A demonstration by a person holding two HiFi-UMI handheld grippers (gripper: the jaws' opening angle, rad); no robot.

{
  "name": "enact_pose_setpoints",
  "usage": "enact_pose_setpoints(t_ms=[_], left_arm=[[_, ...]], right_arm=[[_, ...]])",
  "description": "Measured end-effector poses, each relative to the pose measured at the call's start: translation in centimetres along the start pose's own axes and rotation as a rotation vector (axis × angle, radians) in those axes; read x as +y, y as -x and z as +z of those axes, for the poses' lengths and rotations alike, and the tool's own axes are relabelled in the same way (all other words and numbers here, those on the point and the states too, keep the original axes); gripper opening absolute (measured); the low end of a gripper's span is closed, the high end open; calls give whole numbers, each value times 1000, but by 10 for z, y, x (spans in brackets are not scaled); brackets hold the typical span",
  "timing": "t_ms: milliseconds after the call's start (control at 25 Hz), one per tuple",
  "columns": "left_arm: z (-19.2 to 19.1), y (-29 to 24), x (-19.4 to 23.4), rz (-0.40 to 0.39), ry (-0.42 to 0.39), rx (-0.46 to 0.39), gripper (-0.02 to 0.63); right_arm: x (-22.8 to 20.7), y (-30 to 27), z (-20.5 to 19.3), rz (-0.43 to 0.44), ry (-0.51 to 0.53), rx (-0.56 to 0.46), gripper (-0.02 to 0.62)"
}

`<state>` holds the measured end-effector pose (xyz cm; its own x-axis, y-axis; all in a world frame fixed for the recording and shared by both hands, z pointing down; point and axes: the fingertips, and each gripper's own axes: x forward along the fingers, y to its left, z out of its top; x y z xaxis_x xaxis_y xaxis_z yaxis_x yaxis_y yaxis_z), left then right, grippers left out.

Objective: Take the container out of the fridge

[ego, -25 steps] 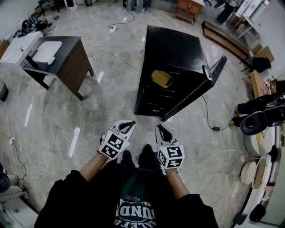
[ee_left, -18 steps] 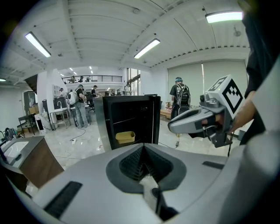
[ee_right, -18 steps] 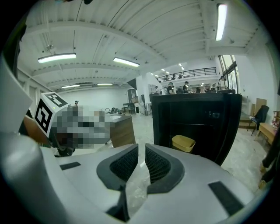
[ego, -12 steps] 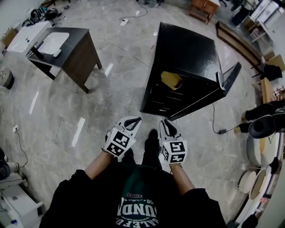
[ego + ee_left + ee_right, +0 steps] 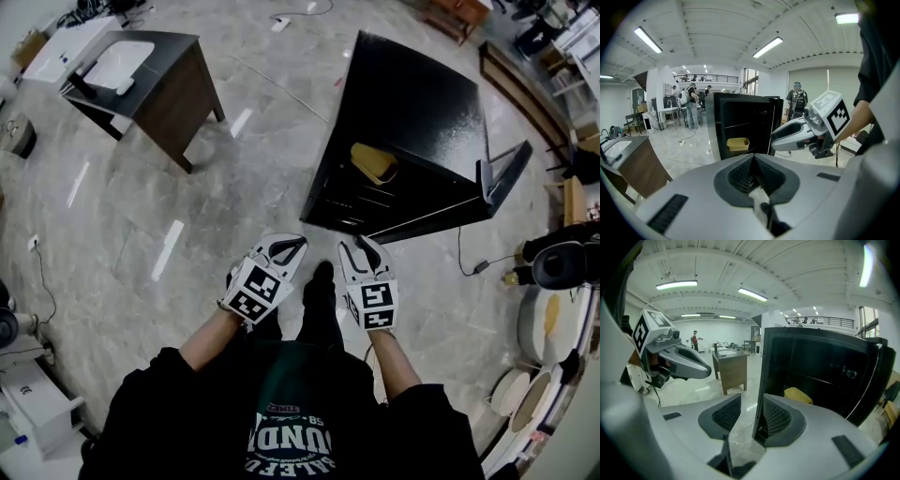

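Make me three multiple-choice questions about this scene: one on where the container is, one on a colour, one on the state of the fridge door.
1. Where is the yellow container?
A. on top of the fridge
B. inside the fridge
C. under the fridge

2. What colour is the fridge?
A. white
B. silver
C. black

3. How is the fridge door?
A. open
B. shut
C. taken off

Answers:
1 B, the container shows within the open compartment.
2 C, the casing is glossy black.
3 A, the door stands swung aside and the inside is in view.
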<state>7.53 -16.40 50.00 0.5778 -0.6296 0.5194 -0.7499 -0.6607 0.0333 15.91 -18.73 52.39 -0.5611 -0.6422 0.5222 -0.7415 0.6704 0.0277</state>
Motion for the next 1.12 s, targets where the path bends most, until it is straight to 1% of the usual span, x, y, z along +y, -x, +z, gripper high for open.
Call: enact_pose_setpoints(t_ms=[240,400,480,680,960,1120], left_arm=[[-6,-9,-1,11,26,12,14],[-12,-10,4,26,53,27,14],[-15,-11,7,36,65,35,14],[-19,-13,11,56,72,41,14],[-25,-7,19,92,123,41,14],[-28,-10,22,106,139,40,14]], right_arm=[[-22,-19,-28,1,49,63,147],[-32,-34,-45,7,78,108,148],[-37,-41,-50,14,110,132,149],[-53,-54,-54,10,197,162,150],[-71,-80,-52,24,278,199,153],[-84,-94,-57,19,270,223,153]])
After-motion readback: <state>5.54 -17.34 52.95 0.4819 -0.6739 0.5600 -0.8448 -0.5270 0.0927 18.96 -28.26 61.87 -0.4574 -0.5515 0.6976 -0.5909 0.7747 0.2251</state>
